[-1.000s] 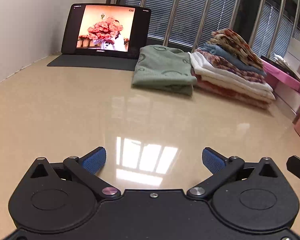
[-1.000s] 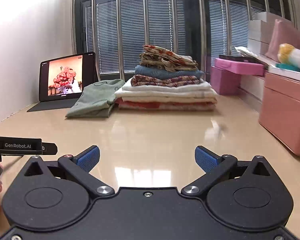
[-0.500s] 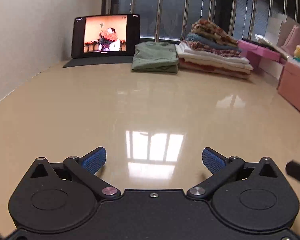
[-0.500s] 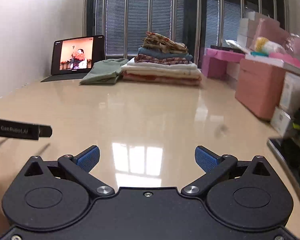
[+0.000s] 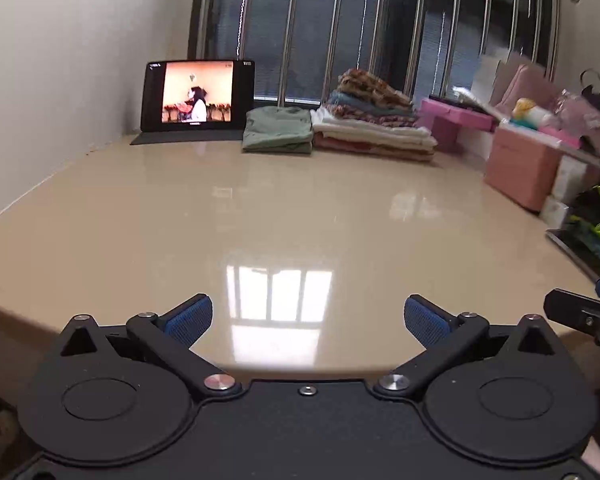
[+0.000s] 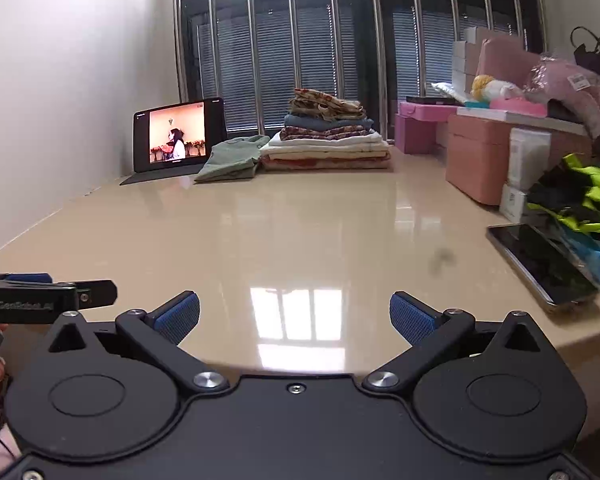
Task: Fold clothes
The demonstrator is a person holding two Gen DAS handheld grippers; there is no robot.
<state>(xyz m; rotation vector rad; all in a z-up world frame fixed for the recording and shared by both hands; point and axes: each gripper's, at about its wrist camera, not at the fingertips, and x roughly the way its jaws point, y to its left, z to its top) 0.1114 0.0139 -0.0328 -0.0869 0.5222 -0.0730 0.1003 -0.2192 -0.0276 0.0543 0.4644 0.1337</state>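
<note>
A stack of folded clothes (image 5: 374, 128) (image 6: 328, 140) stands at the far side of the glossy beige table (image 5: 283, 216) (image 6: 300, 232). A folded green garment (image 5: 277, 130) (image 6: 231, 158) lies just left of the stack. A yellow-and-black garment (image 6: 580, 196) (image 5: 598, 216) lies crumpled at the table's right edge. My left gripper (image 5: 306, 320) hangs open over the near table edge, nothing between its blue pads. My right gripper (image 6: 295, 316) is open too and holds nothing. Both are far from the clothes.
A tablet (image 5: 197, 94) (image 6: 177, 136) plays video at the back left by the white wall. Pink boxes (image 6: 480, 160) (image 5: 520, 172) line the right side. A phone (image 6: 540, 264) lies face up near the right edge. Barred windows run behind.
Both grippers have drawn back toward the near table edge and risen; the folded clothes now look farther away. The yellow-and-black garment and phone have come into view. Both stay open.
</note>
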